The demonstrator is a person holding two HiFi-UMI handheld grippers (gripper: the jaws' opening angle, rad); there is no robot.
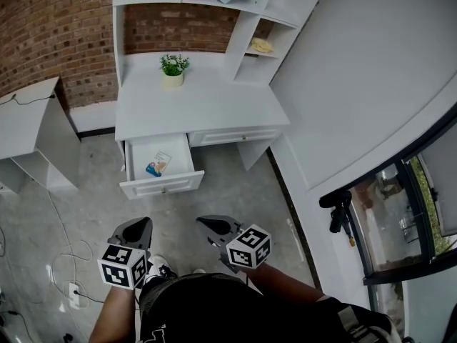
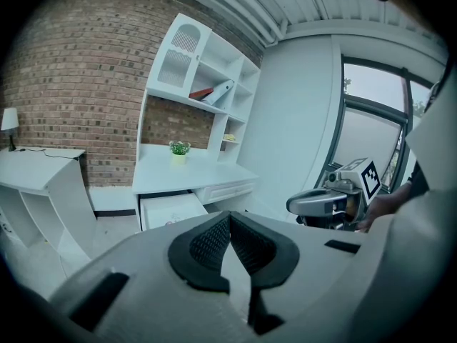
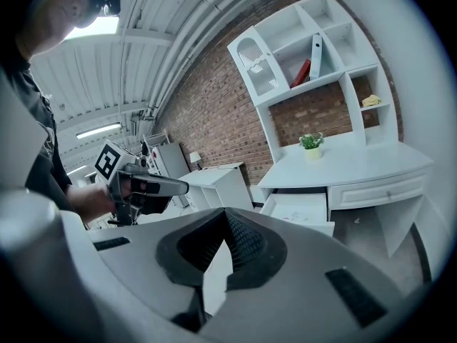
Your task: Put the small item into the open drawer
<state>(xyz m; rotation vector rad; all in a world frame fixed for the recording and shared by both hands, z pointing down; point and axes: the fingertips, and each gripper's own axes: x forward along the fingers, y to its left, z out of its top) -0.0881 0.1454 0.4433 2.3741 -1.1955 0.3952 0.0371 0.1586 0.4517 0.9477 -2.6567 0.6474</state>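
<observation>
Open drawer: a white drawer with a panelled front and one small central knob, pulled well out from under the left half of the white tabletop, its pale interior exposed from above. Small item: a flat, light-coloured packet with blue and orange-red print. It lies askew on the drawer's floor near the middle, clear of all four walls.
</observation>
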